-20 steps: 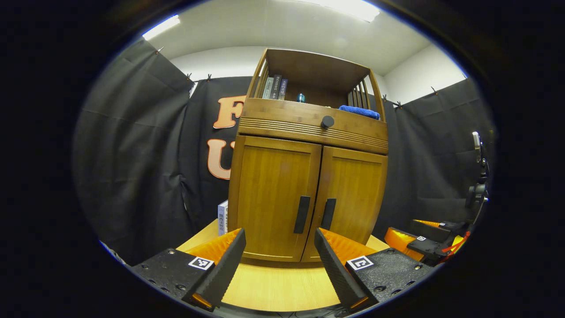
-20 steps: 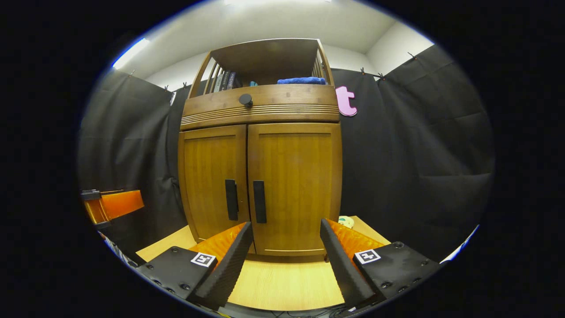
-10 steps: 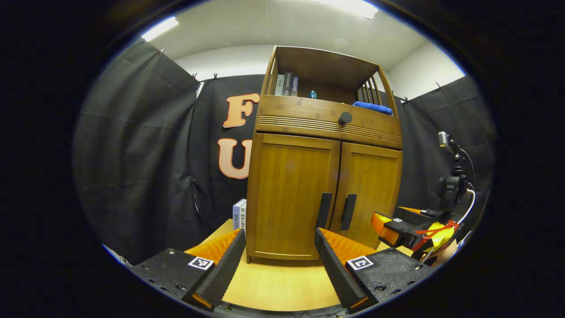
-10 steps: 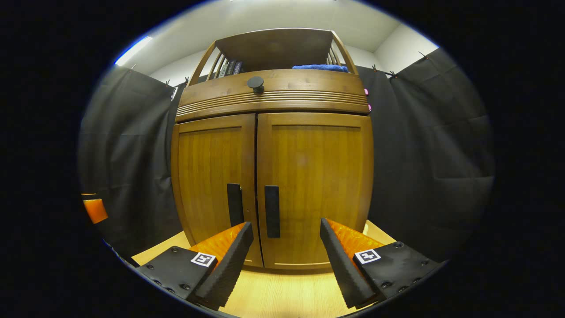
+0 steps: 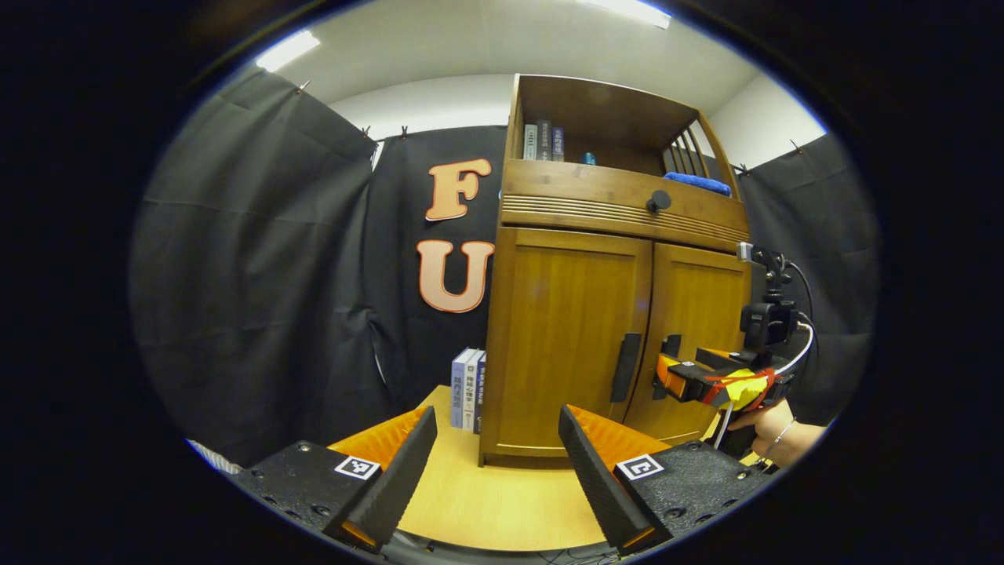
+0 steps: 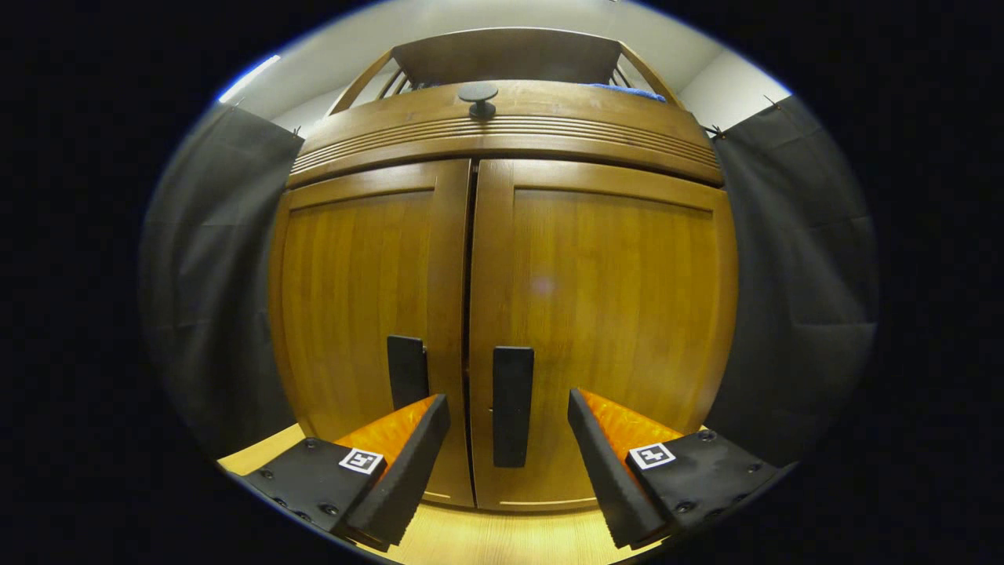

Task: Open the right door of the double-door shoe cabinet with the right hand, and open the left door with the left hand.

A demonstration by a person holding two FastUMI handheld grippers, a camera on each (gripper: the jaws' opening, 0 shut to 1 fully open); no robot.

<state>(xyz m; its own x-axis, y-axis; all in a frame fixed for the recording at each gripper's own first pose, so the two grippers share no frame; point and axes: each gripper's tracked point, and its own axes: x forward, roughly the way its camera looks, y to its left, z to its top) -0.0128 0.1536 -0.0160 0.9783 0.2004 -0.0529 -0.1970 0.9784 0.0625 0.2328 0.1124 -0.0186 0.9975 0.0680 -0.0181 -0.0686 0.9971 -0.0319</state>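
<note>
The wooden shoe cabinet [image 5: 612, 235] stands on the table with both doors shut. In the right gripper view the right door [image 6: 604, 314] is very near, and its dark upright handle [image 6: 512, 406] lines up with the gap of my open right gripper [image 6: 508, 428], with no touch visible. The left door's handle [image 6: 407, 370] stands just left of it. In the left gripper view my left gripper [image 5: 498, 439] is open and hangs well short of the left door [image 5: 569, 337] and its handle [image 5: 625, 367]. The right gripper [image 5: 665, 378], held by a hand [image 5: 776, 431], reaches up to the right handle.
The cabinet rests on a light wooden table [image 5: 494, 502]. Some books [image 5: 467, 388] stand upright against its left side. Above the doors is a drawer with a round knob [image 5: 658, 202], and the open shelf holds books [image 5: 541, 141] and a blue cloth [image 5: 700, 183].
My right gripper has moved in close to the doors, so the right handle now sits between its fingers in its view. The left gripper has swung left, shifting the cabinet rightward.
</note>
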